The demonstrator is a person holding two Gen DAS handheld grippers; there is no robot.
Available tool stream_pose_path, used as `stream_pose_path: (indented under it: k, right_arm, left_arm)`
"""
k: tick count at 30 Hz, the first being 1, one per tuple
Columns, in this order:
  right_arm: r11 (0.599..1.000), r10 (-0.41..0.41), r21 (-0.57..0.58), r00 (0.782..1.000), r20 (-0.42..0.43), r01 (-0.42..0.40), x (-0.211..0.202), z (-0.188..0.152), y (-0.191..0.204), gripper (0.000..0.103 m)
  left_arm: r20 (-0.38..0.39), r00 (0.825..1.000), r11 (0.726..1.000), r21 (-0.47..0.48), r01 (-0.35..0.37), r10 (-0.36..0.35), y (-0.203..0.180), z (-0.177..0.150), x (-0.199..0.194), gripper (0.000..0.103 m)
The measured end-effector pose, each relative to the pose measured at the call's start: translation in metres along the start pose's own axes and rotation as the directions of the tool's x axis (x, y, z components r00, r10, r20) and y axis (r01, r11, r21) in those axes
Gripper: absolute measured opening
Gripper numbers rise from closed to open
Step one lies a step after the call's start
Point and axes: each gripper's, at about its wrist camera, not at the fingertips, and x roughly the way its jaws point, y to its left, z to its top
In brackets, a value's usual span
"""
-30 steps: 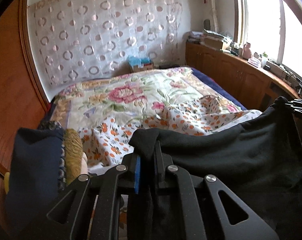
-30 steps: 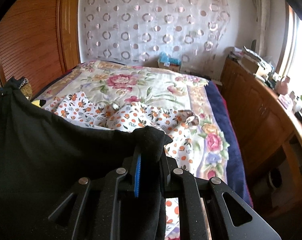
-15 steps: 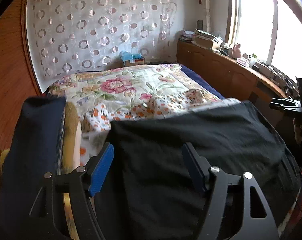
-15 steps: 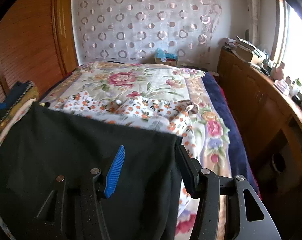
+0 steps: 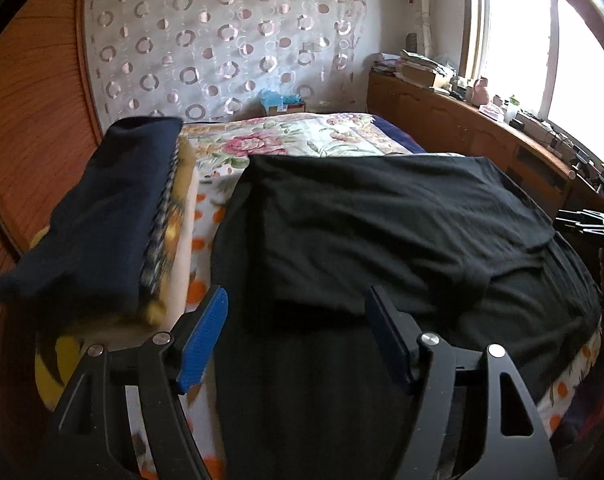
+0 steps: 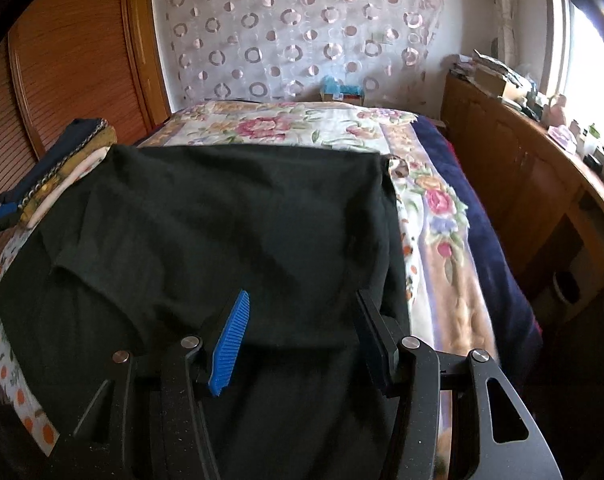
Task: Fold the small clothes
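While both pairs of jaws stand wide apart with nothing clamped, having just been opening, the left gripper point(image 5: 297, 332) and right gripper point(image 6: 302, 332) hover above the folded black cotton garment point(image 5: 382, 216). It spreads flat on the floral quilted bed point(image 6: 285, 124), from six toward twelve o'clock beyond each gripper. A stack of folded navy and yellow clothes point(image 5: 101, 216) lies at its nine o'clock side.

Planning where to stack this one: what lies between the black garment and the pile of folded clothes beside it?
Only a strip of orange-dotted white sheet separates the black garment from the folded pile; the left wrist view shows it best.
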Motion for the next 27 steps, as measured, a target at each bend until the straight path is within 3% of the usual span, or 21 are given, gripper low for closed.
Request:
stream_pose_path:
  k: [4,8,13,21,27]
  right_arm:
    - [1.0,0.003,-0.008,1.0,-0.017,-0.003,-0.007,-0.01,0.006,0.055]
    - [0.998,-0.059,-0.034,0.998,-0.013,0.058,-0.017,-0.018,0.012,0.055]
    - [0.998,-0.059,0.035,0.998,0.013,0.059,-0.045,-0.035,-0.006,0.055]
    - [0.995,-0.096,0.042,0.995,0.022,0.096,-0.068,-0.053,-0.006,0.055]
    - [0.996,-0.076,0.041,0.996,0.036,0.075,-0.061,-0.057,0.008,0.055]
  left_arm:
    - [-0.005,1.0,0.999,-0.027,-0.021,0.021,0.007,-0.022,-0.017,0.072]
    - [-0.021,0.999,0.998,-0.046,-0.051,0.05,0.015,-0.049,-0.034,0.072]
    - [-0.055,0.997,0.994,-0.085,-0.063,0.059,0.023,-0.08,-0.049,0.072]
    - [-0.091,0.996,0.997,-0.077,-0.024,0.017,0.017,-0.117,-0.06,0.071]
    - [-0.109,0.994,0.998,-0.055,-0.009,0.003,0.009,-0.123,-0.052,0.035]
